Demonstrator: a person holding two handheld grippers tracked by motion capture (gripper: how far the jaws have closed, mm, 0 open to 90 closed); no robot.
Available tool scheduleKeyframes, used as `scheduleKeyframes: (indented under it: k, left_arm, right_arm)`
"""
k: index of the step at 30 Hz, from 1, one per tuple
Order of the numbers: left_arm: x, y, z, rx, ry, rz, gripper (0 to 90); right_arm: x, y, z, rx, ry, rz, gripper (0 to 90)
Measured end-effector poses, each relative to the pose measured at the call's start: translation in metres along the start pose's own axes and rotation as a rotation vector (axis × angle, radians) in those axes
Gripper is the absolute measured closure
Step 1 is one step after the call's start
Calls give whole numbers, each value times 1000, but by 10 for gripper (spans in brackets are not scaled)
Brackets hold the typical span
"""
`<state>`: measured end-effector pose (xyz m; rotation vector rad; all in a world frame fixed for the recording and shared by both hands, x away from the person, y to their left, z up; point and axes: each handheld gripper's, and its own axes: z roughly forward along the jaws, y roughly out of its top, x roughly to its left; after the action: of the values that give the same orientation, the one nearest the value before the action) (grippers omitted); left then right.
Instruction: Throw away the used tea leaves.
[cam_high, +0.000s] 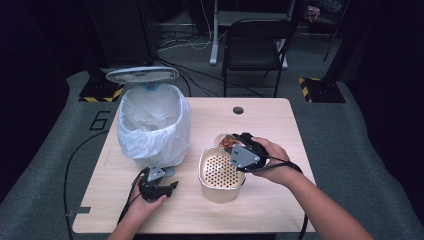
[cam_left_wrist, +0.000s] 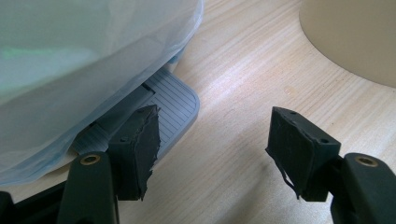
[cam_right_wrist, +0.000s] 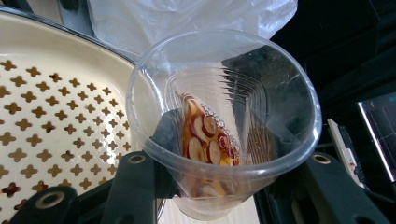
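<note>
My right gripper (cam_high: 234, 144) is shut on a clear plastic cup (cam_high: 225, 140) at the far rim of a cream pot (cam_high: 220, 192) with a perforated strainer insert (cam_high: 219, 170). In the right gripper view the cup (cam_right_wrist: 224, 107) is pinched between the jaws, its mouth faces the camera, and it holds brown liquid with sliced pieces (cam_right_wrist: 208, 137). The strainer (cam_right_wrist: 56, 107) lies to its left. My left gripper (cam_high: 165, 181) rests low on the table, open with nothing between its fingers. In the left gripper view that gripper (cam_left_wrist: 215, 140) sits beside the bin's grey foot pedal (cam_left_wrist: 168, 100).
A bin lined with a white bag (cam_high: 152, 122) stands at the table's left with its lid (cam_high: 142, 74) raised. The wooden table (cam_high: 270, 120) has a cable hole (cam_high: 238, 110) at the back. A black chair (cam_high: 255, 45) stands behind the table. Cables trail from both grippers.
</note>
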<state>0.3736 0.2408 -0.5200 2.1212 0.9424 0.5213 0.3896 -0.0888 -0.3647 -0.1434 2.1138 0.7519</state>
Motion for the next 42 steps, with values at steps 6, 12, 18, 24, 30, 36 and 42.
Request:
scheduleKeyframes:
  k: [6, 12, 18, 24, 30, 36, 42]
  left_arm:
    - [0, 0, 0, 0, 0, 0, 341]
    - [0, 0, 0, 0, 0, 0, 341]
    - [0, 0, 0, 1, 7, 3, 341]
    - [0, 0, 0, 5, 0, 3, 341]
    - [0, 0, 0, -1, -1, 0, 341]
    - [0, 0, 0, -2, 0, 0, 341]
    - [-2, -1, 1, -9, -6, -27, 341]
  right_arm:
    - [5, 1, 0, 15, -25, -67, 563]
    - [8, 0, -1, 20, -44, -115, 563]
    - [15, 2, 0, 58, -109, -256, 562]
    - [25, 2, 5, 106, -133, -394, 563]
    - [31, 1, 9, 144, -158, -453, 564]
    - [35, 1, 13, 178, -189, -559, 566]
    - [46, 2, 15, 201, -249, -756, 566]
